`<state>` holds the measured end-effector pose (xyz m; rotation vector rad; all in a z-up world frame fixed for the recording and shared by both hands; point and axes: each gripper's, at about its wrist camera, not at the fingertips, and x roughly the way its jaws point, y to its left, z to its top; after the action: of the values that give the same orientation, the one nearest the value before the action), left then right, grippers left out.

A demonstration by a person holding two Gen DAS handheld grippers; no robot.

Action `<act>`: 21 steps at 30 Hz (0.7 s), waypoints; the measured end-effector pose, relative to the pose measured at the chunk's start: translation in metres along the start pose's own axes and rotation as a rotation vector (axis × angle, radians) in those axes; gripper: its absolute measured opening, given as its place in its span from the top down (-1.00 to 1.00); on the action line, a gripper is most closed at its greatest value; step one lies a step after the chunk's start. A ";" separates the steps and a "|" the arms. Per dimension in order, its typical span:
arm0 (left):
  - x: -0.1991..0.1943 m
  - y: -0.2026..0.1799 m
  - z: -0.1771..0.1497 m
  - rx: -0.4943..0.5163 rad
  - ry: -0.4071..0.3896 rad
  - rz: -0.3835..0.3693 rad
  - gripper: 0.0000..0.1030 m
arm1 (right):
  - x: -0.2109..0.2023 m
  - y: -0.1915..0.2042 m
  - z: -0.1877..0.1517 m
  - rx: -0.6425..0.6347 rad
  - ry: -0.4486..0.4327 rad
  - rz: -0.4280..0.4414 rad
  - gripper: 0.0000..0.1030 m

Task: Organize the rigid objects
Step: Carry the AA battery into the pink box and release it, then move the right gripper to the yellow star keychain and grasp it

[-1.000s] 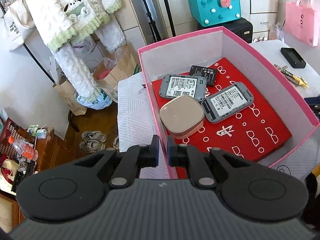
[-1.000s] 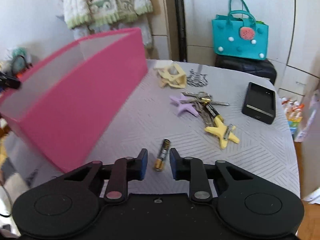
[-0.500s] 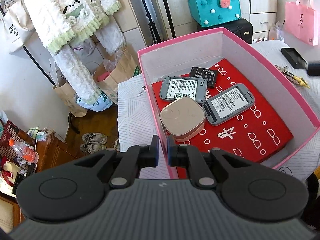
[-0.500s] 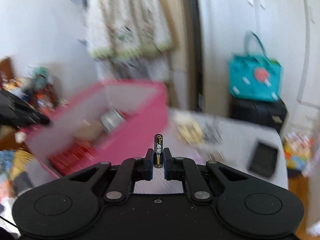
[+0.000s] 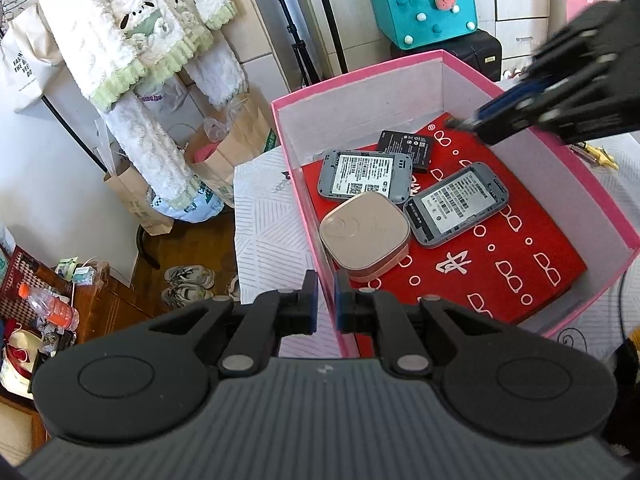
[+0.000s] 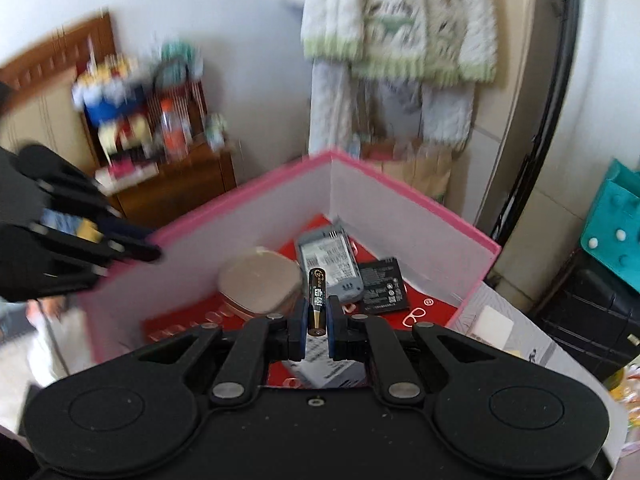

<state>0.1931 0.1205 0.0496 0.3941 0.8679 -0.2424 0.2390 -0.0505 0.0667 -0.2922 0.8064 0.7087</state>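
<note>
pink box (image 5: pixel 360 92) sits on the patterned surface (image 5: pixel 264 216), open top, red liner on its floor. inside: two grey devices (image 5: pixel 366 176) label-up, a beige rounded case (image 5: pixel 366 236), a flat black battery pack (image 5: pixel 406 146), all crowded toward the near-left half; right half of the liner is bare. left hand-held gripper (image 5: pixel 325 304) clamped on the box's near wall, pads either side of the pink rim. right hand-held gripper (image 6: pixel 317 330) pinching the aa battery (image 6: pixel 317 298), jaws have just been closing onto it. battery's long axis runs along the fingers, sticking out past the tips, angled down over the box interior. box floor lies straight ahead and below the right one, so right is the one to drop it; likely onto bare liner.
</note>
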 end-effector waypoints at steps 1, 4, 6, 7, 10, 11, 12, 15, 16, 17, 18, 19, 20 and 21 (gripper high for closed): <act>0.000 0.000 0.000 0.002 0.001 -0.003 0.85 | 0.012 -0.001 0.004 -0.022 0.030 -0.015 0.78; 0.001 -0.001 0.000 0.007 -0.005 0.000 0.85 | 0.034 -0.001 0.007 -0.086 0.109 -0.043 0.77; 0.001 -0.001 -0.001 0.001 -0.009 0.000 0.85 | 0.046 0.000 0.007 -0.122 0.154 -0.036 0.77; 0.001 0.000 -0.002 -0.003 -0.011 -0.001 0.85 | 0.051 0.001 0.006 -0.142 0.173 -0.039 0.77; 0.002 0.003 -0.002 -0.018 -0.012 -0.010 0.85 | 0.056 0.004 0.002 -0.188 0.168 -0.085 0.77; 0.002 0.003 -0.001 -0.018 -0.010 -0.012 0.85 | 0.055 0.004 0.000 -0.207 0.150 -0.106 0.76; 0.002 0.003 0.000 -0.016 -0.009 -0.013 0.85 | 0.052 0.003 0.000 -0.221 0.131 -0.106 0.76; 0.003 0.003 0.001 -0.013 -0.005 -0.014 0.85 | 0.037 -0.008 0.000 -0.149 0.089 -0.057 0.67; 0.003 0.004 0.002 -0.016 -0.004 -0.017 0.85 | 0.029 -0.013 0.000 -0.120 0.068 -0.035 0.67; 0.003 0.004 0.002 -0.019 -0.004 -0.018 0.85 | 0.019 -0.018 0.000 -0.085 0.040 -0.015 0.67; 0.003 0.004 0.001 -0.023 -0.005 -0.019 0.85 | 0.009 -0.024 -0.001 -0.047 0.013 -0.003 0.67; 0.002 0.004 0.001 -0.025 -0.007 -0.018 0.85 | -0.002 -0.031 -0.002 -0.007 -0.015 0.005 0.66; 0.003 0.004 0.001 -0.027 -0.008 -0.017 0.85 | -0.014 -0.039 -0.005 0.041 -0.044 0.016 0.65; 0.002 0.004 0.001 -0.031 -0.009 -0.017 0.85 | -0.028 -0.049 -0.008 0.100 -0.073 0.031 0.65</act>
<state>0.1967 0.1234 0.0492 0.3564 0.8658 -0.2458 0.2544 -0.1039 0.0807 -0.1631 0.7761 0.7021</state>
